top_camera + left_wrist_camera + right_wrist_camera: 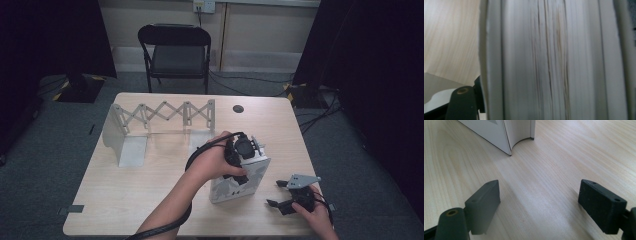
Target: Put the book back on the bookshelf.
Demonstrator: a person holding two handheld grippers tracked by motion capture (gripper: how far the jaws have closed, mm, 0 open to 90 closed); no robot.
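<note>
Pages of the thick white book with a grey-patterned cover (240,180) stand upright on the pale wooden desk (125,185), near its front right. The left tongs (243,156) clamp its top edge; the right tongs (282,196) rest nearby, jaws spread wide.

High view: looked forward and down from above the near edge, taking in the whole table (150,175).
Left gripper view: sat right against the book (554,60) pages.
Right gripper view: looked low along the tabletop, book (506,132) just ahead.
Shared: book, table.
</note>
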